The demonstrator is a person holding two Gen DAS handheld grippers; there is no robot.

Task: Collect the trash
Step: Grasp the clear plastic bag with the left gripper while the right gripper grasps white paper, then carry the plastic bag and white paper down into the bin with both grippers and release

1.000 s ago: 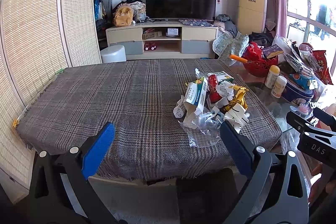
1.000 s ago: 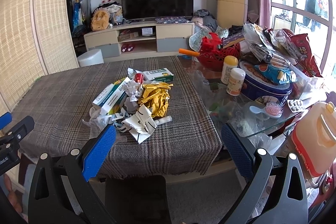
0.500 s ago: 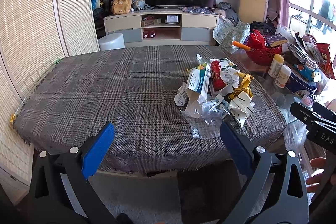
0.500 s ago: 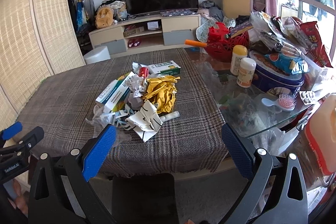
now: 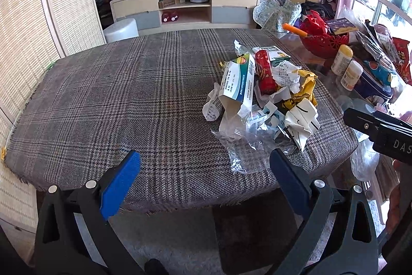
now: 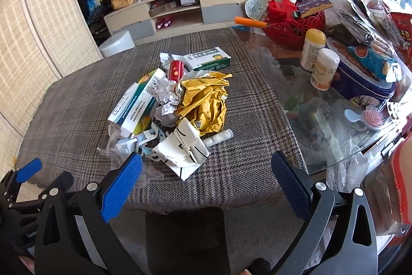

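Note:
A heap of trash lies on the plaid tablecloth: a white and teal carton, a green and white box, a red tube, gold foil, crumpled paper and clear plastic wrap. My left gripper is open above the table's near edge, left of the heap, holding nothing. My right gripper is open just short of the heap's near side, also holding nothing. The right gripper's black body juts in at the right of the left wrist view.
A glass tabletop to the right carries two white bottles, a blue tin, a red basket, snack bags and a pink brush. A dark chair stands below the table edge. A TV stand lies beyond.
Both grippers have moved forward and lower toward the table, so the trash heap now looms larger. Both stay open; nothing has been grasped.

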